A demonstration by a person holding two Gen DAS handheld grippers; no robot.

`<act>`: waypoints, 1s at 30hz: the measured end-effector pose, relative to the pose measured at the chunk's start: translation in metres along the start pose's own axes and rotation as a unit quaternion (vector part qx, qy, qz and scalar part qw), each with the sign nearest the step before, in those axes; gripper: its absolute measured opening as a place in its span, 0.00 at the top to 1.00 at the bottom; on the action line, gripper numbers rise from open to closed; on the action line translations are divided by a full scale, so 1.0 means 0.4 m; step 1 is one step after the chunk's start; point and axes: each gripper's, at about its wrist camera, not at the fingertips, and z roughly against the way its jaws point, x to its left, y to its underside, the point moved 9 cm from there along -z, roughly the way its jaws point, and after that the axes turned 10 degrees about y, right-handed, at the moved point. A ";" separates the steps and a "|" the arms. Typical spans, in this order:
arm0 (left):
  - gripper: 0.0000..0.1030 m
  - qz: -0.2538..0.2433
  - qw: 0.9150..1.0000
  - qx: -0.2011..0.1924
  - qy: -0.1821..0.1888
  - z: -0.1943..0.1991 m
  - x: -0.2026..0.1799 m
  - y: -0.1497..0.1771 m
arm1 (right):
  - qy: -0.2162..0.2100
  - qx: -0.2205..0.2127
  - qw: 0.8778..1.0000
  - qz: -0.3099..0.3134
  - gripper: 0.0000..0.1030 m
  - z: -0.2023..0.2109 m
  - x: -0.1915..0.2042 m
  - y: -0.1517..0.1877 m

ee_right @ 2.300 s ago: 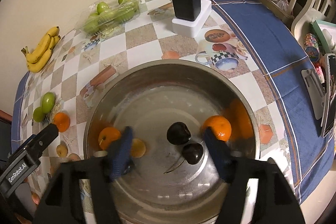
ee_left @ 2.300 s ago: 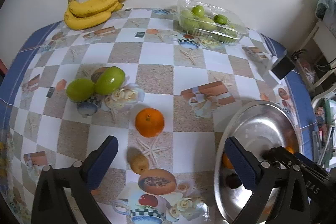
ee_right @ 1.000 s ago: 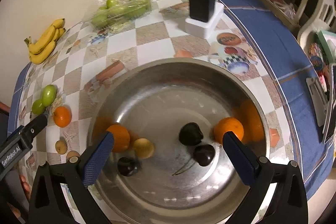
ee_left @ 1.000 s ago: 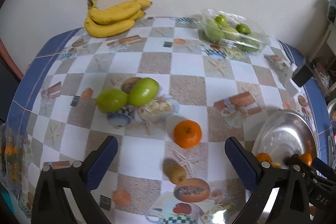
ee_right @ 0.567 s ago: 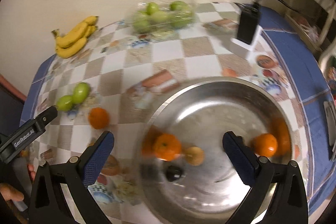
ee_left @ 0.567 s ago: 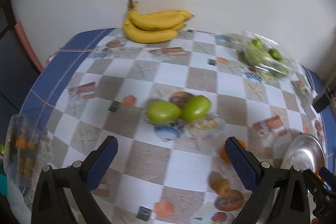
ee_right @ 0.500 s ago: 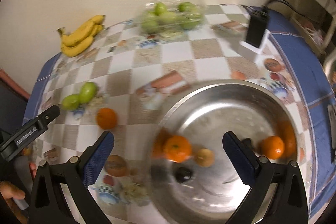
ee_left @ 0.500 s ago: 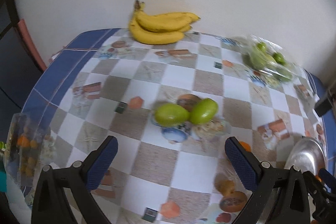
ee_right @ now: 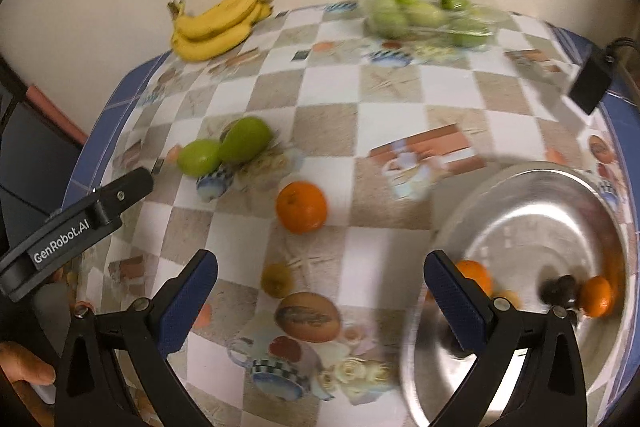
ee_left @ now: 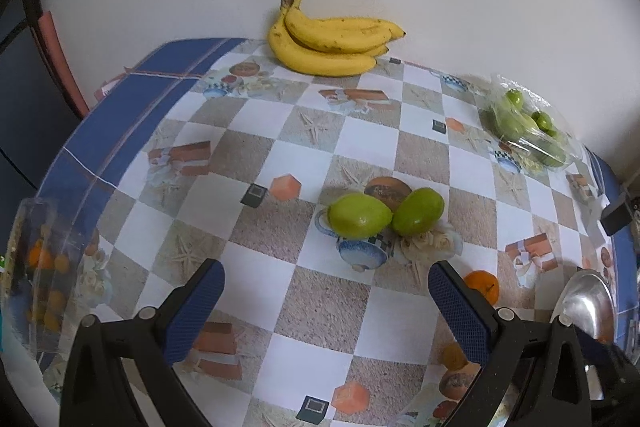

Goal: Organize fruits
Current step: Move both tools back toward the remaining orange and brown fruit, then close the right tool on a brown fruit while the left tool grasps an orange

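Note:
Two green fruits [ee_left: 384, 215] lie touching in the middle of the checked tablecloth, straight ahead of my open, empty left gripper [ee_left: 326, 299]. They show in the right wrist view too [ee_right: 226, 147]. An orange [ee_right: 301, 207] lies ahead of my open, empty right gripper [ee_right: 320, 291], with a small yellow-brown fruit [ee_right: 276, 279] nearer between its fingers. The steel bowl [ee_right: 532, 195] at the right holds two oranges [ee_right: 596, 295] and dark fruits [ee_right: 558, 287]. In the left wrist view the orange [ee_left: 482, 285] is partly behind the right finger.
A bunch of bananas [ee_left: 332, 43] lies at the far edge by the wall. A clear box of green fruits [ee_left: 524, 131] sits far right. A black adapter [ee_right: 591, 83] stands at the right edge. A clear bag of small orange fruits [ee_left: 40, 267] sits at the left edge.
Both grippers have swung left, away from the bowl. The right gripper opened after 2.3 s ago. The green fruits now sit central for the left gripper, the loose orange for the right.

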 end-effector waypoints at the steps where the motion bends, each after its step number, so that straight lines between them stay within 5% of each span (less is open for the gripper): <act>1: 0.00 0.000 1.000 0.004 0.002 -0.005 0.000 0.004 | -0.003 0.004 1.000 0.005 0.00 -0.008 0.009 0.004; 16: 0.00 0.025 0.996 0.090 -0.010 -0.111 0.046 0.088 | -0.014 0.058 0.997 0.042 0.02 -0.099 0.063 0.058; 25: 0.00 0.045 0.993 0.111 0.006 -0.128 0.040 0.103 | -0.013 0.072 0.995 0.070 0.49 -0.120 0.098 0.078; 30: 0.00 0.048 0.993 0.110 0.012 -0.128 0.036 0.102 | -0.010 0.073 0.995 0.074 0.51 -0.126 0.104 0.079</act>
